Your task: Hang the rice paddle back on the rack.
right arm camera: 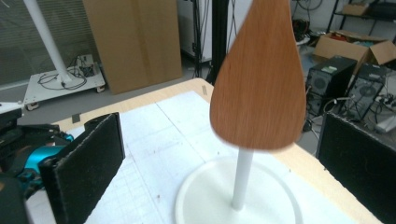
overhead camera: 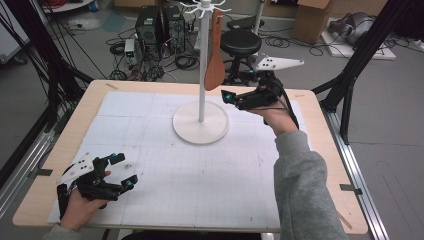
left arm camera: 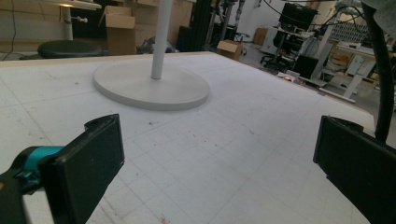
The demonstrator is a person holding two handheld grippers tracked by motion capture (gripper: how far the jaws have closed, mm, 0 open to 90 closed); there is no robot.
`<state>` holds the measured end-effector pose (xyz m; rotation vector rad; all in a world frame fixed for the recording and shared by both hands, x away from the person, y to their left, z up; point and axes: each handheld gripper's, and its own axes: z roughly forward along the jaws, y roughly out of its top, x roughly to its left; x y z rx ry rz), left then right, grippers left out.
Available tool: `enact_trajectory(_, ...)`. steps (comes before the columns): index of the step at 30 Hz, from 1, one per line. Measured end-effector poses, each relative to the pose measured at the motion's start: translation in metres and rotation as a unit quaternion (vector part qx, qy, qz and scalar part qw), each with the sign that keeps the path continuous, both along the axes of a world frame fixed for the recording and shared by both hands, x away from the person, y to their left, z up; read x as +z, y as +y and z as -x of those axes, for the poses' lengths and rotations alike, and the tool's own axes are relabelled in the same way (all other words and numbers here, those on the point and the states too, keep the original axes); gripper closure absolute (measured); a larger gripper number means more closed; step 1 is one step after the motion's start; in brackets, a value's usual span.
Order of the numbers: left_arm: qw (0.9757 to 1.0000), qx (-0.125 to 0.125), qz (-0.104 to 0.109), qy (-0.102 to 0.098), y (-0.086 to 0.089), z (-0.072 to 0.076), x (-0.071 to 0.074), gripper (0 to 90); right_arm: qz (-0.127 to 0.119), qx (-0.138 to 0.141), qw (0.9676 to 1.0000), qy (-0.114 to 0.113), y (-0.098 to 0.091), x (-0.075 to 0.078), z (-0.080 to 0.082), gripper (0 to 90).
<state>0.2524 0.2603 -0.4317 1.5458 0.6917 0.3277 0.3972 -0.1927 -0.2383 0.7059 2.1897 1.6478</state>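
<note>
Right tool [overhead camera: 231, 98] is up off the surface, jaws spread wide with nothing between them, aimed left at the white pole. In the right gripper view the wooden spatula [right arm camera: 259, 79] hangs just ahead of the open black jaws, not touched by either one; the jaw pads look rough and grainy. The hand [overhead camera: 276, 119] behind it is stretched forward, grey sleeve [overhead camera: 305, 185] running down to the bottom edge, and a grey three-cornered plate sits on top of the tool.

Left tool [overhead camera: 123, 171] is low at the near left corner of the surface, held in a hand [overhead camera: 82, 205] whose forearm is cut off by the frame. Jaws wide apart too, holding nothing, teal bits showing near the tips.

The spatula [overhead camera: 215, 52] is a flat, rounded paddle of reddish-brown wood, hanging blade-down from the top of the white stand [overhead camera: 201, 122], right beside the pole. Its handle end is cropped in the right gripper view, and which hook it's on I honestly can't make out. The stand has a thin pole on a round, flat disc base.

The surface [overhead camera: 65, 140] is light wood, covered by a white gridded mat [overhead camera: 200, 180] with a few scuffs and specks.
</note>
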Motion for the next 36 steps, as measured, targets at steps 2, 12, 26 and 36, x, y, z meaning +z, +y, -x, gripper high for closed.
enact_trajectory(2, 1.0, -0.002, -0.002, -0.003, -0.002, -0.002, 0.0, 2.3, -0.004, -0.003, 1.0, -0.001, -0.006, -0.007, 0.005, 0.0)
enact_trajectory(12, 0.9999, -0.007, -0.008, 0.001, -0.002, -0.002, 0.0, 2.3, -0.005, -0.015, 0.9998, 0.007, -0.027, -0.029, 0.021, 0.0)
enact_trajectory(26, 0.9996, -0.01, -0.026, 0.004, -0.006, 0.002, 0.0, 2.3, 0.017, -0.02, 0.9994, 0.024, -0.048, -0.06, 0.046, 0.0)
enact_trajectory(36, 0.9997, -0.009, -0.022, 0.004, -0.009, -0.002, -0.001, 2.3, 0.025, -0.012, 0.9993, 0.027, -0.059, -0.075, 0.062, 0.0)
